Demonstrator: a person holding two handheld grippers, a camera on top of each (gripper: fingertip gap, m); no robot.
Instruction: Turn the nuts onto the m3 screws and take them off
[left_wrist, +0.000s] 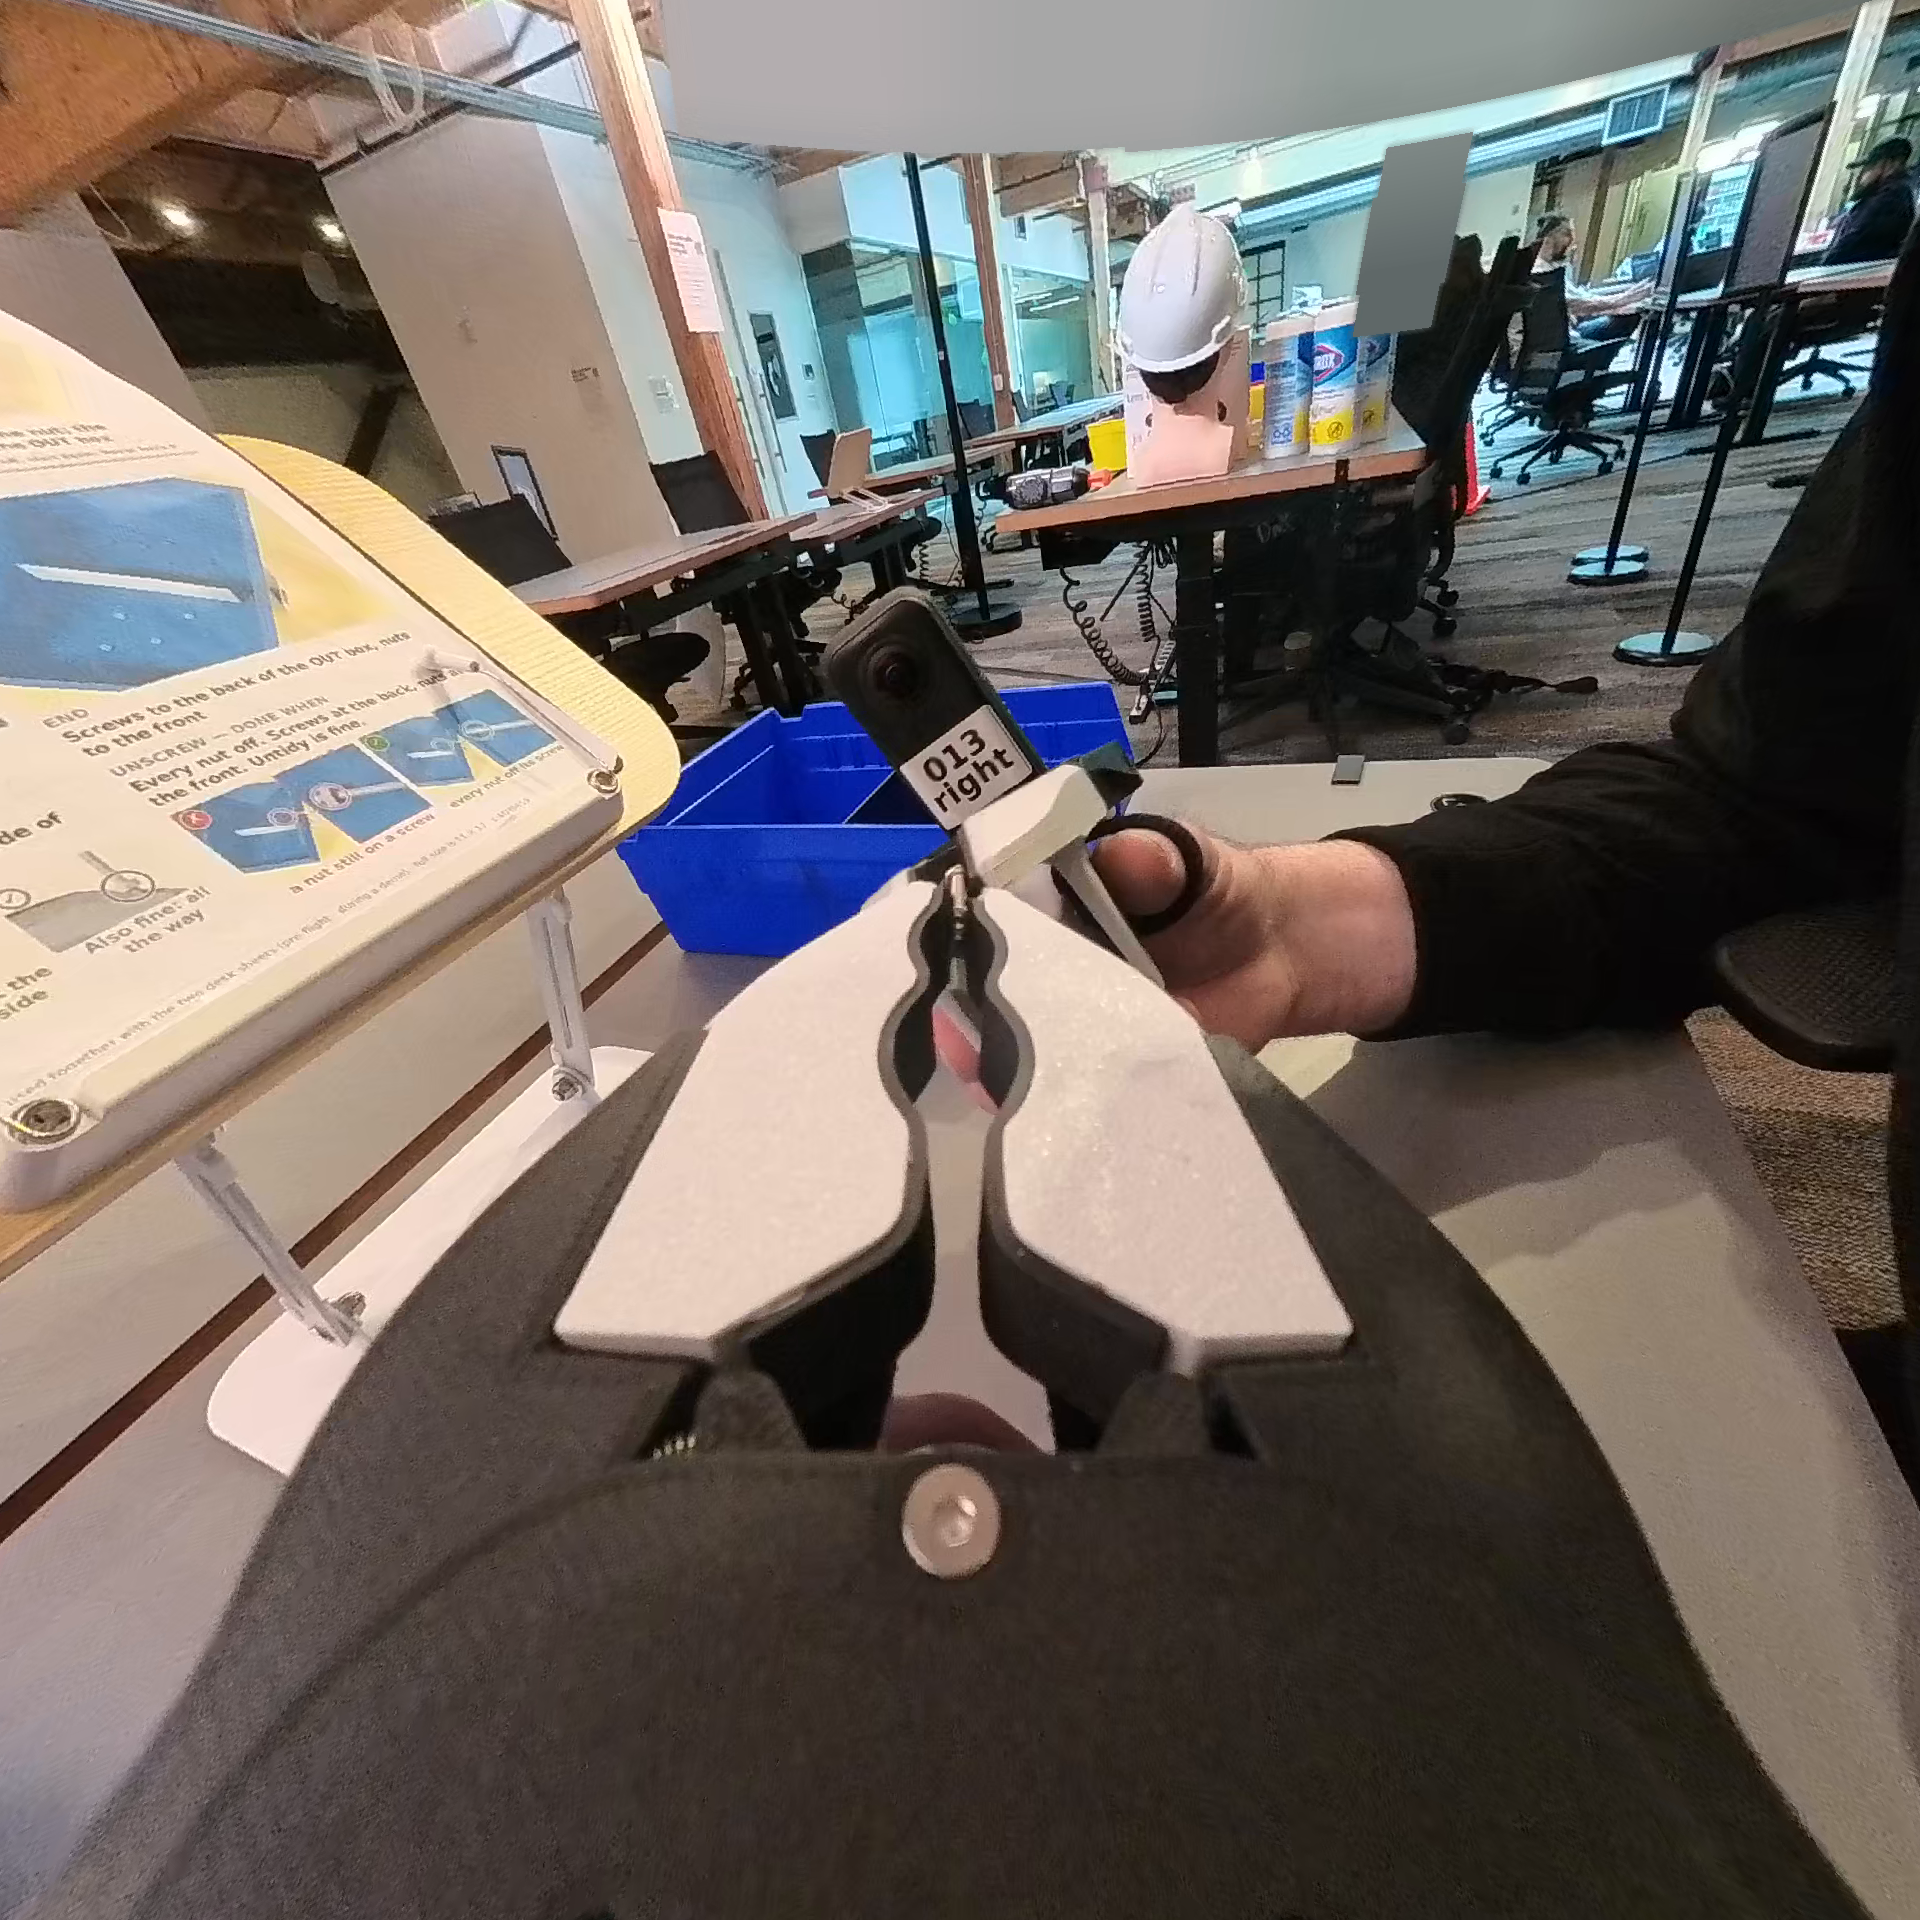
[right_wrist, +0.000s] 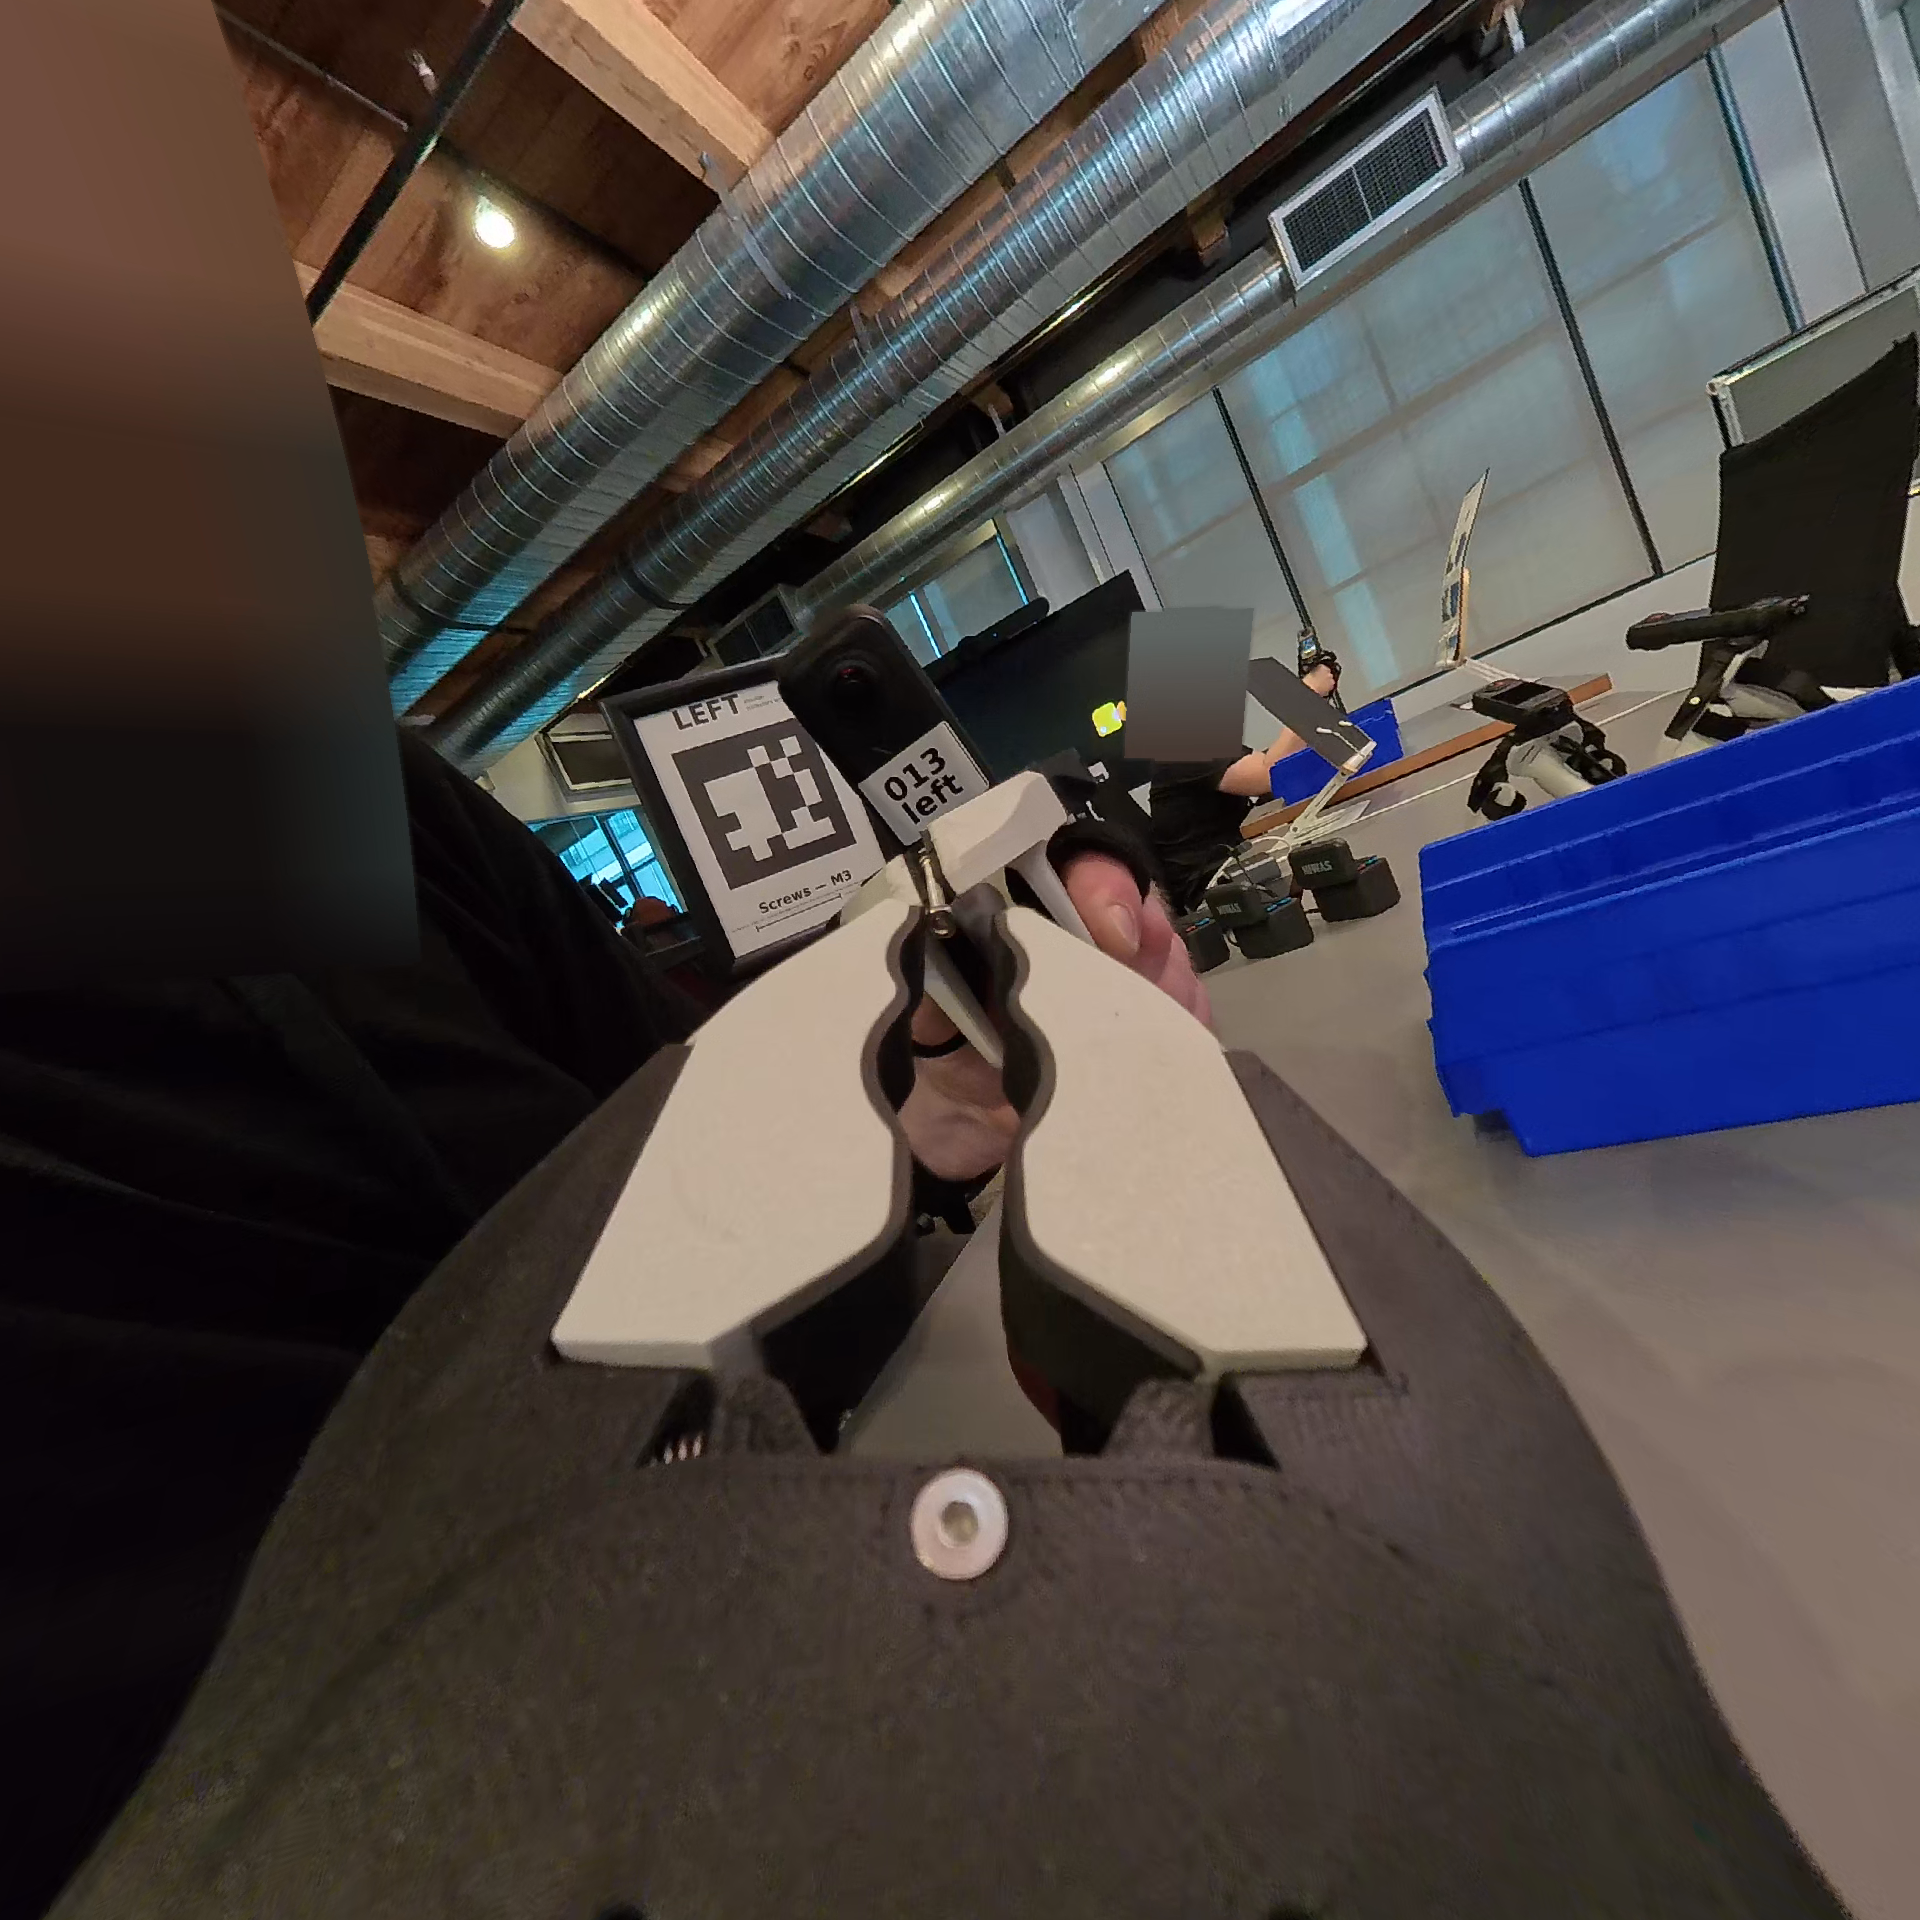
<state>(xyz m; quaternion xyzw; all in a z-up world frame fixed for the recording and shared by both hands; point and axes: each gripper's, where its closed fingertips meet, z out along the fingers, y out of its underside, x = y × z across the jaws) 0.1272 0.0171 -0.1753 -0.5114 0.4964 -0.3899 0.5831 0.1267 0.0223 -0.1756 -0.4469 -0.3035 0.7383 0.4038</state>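
Observation:
My two grippers meet tip to tip above the grey table (left_wrist: 1558, 1195). My left gripper (left_wrist: 956, 914) is shut, its white fingers (left_wrist: 790, 1143) pinching a small silver M3 screw (left_wrist: 956, 894) at the tips. My right gripper (right_wrist: 940, 930) is shut on the nut (right_wrist: 940, 917) that sits on the same screw (right_wrist: 928, 881). In the left wrist view the right gripper (left_wrist: 971, 852) faces me, held by a hand (left_wrist: 1278, 935). In the right wrist view the left gripper (right_wrist: 925, 847) faces me. The grip itself is small and partly hidden by the fingertips.
A blue bin (left_wrist: 748, 862) stands behind the grippers and also shows in the right wrist view (right_wrist: 1662, 935). An instruction board on a stand (left_wrist: 260, 779) is at the left. A framed marker sign (right_wrist: 748, 821) stands behind. Several small black blocks (right_wrist: 1299, 904) lie on the table.

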